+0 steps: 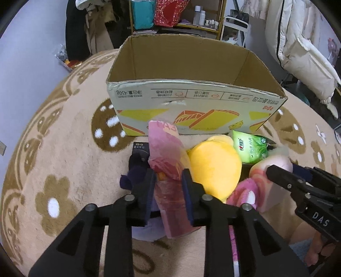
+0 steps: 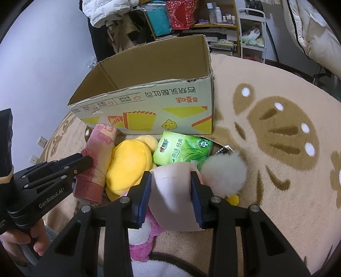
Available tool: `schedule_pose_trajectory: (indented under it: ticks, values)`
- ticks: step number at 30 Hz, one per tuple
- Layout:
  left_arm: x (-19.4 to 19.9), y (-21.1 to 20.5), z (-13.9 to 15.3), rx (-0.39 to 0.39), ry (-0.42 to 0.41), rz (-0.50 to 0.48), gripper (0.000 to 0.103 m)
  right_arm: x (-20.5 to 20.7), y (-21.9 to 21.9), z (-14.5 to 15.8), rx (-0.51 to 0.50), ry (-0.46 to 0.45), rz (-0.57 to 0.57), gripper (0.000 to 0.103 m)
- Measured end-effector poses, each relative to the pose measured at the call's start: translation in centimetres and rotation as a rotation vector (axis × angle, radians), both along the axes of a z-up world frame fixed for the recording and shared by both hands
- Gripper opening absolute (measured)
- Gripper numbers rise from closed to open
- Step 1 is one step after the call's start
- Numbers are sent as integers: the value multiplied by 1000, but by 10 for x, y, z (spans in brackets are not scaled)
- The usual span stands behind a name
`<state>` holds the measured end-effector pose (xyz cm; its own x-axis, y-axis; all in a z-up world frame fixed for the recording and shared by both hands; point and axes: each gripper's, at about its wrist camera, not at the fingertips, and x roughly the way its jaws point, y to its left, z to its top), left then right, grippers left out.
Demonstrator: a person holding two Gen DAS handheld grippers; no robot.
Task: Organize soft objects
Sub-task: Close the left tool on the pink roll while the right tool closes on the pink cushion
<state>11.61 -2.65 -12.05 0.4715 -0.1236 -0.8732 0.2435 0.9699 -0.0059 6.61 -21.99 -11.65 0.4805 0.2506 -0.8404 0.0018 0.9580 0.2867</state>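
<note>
An open cardboard box (image 1: 191,100) stands on the rug behind a pile of soft things. My left gripper (image 1: 168,181) is shut on a pink wrapped roll (image 1: 166,149) at the pile's left. My right gripper (image 2: 170,185) is shut on a pale pink squishy block (image 2: 172,189); it also shows at the right of the left wrist view (image 1: 275,168). Between them lie a yellow plush (image 1: 215,168), a green tissue pack (image 2: 183,149), a white fluffy pompom (image 2: 226,174) and a pink plush (image 2: 140,240).
A beige rug with brown flower patterns (image 2: 277,127) covers the floor. A dark purple soft item (image 1: 136,172) lies left of the roll. Shelves with bags and bottles (image 1: 177,15) stand behind the box. White bedding (image 1: 302,46) hangs at right.
</note>
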Motion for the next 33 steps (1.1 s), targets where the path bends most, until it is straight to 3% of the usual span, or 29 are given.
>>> schedule_pose_trajectory:
  ticks: [5,18,20,22,25,29,33]
  values:
    - [1,0,0,-38,14,-6,37,1,0,0,2,3,0,37]
    - [2,-24,-18,68,51,-71,41,3,-1,-5,33,19,-3,37]
    - [1,-26,-19,86,46,-75,38,3,-1,-5,32,20,-3,37]
    - [-1,-29,-18,101,28,-83,21,3,-1,-5,30,20,-3,37]
    - [-4,-28,-11,114,-23,-74,9,3,-1,-5,27,19,-4,37]
    - [-3,-21,-1,46,-38,-48,5,2,-1,-4,24,11,-3,37]
    - [-9,-27,6,60,-73,-77,0,0,-1,-2,22,-4,0,37]
